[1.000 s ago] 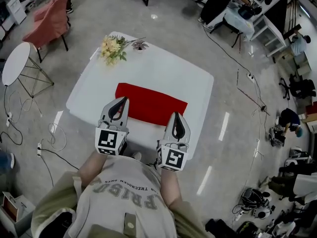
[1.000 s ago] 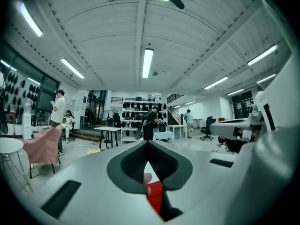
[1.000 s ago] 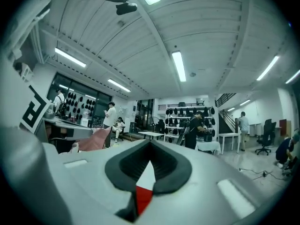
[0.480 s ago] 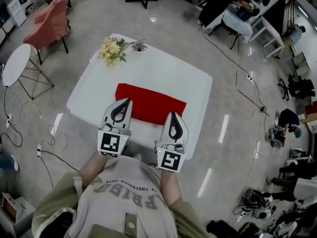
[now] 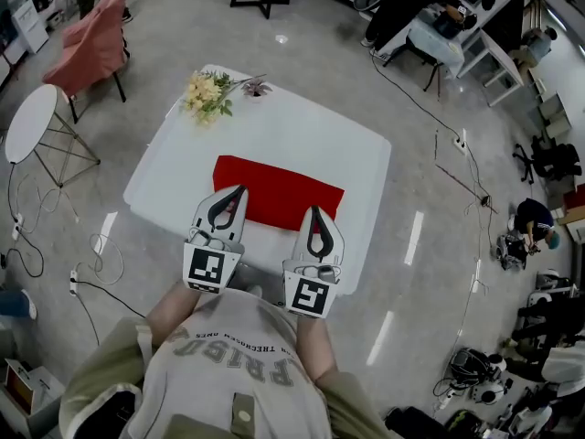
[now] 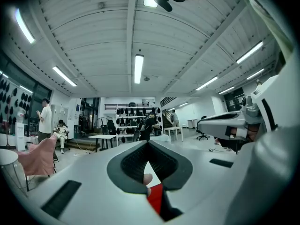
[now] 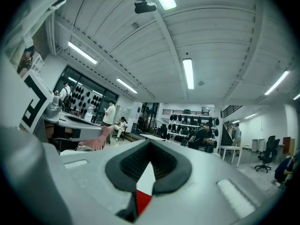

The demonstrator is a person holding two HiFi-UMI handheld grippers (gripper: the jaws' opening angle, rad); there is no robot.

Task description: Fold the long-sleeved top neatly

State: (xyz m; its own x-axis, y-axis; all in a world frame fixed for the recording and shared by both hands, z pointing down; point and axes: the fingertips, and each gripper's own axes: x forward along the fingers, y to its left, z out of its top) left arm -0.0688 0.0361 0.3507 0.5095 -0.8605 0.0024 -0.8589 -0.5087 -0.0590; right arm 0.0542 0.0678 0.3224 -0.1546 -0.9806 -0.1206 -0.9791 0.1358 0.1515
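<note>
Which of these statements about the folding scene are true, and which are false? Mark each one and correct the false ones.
1. The red top lies folded into a rectangle on the white table. True.
2. The flowers lie at the table's near edge, between the two grippers. False: they lie at its far left corner.
3. The left gripper and the right gripper both have their jaws together. True.
4. The left gripper holds a sleeve up off the table. False: the top lies flat, and no cloth hangs from either gripper.
</note>
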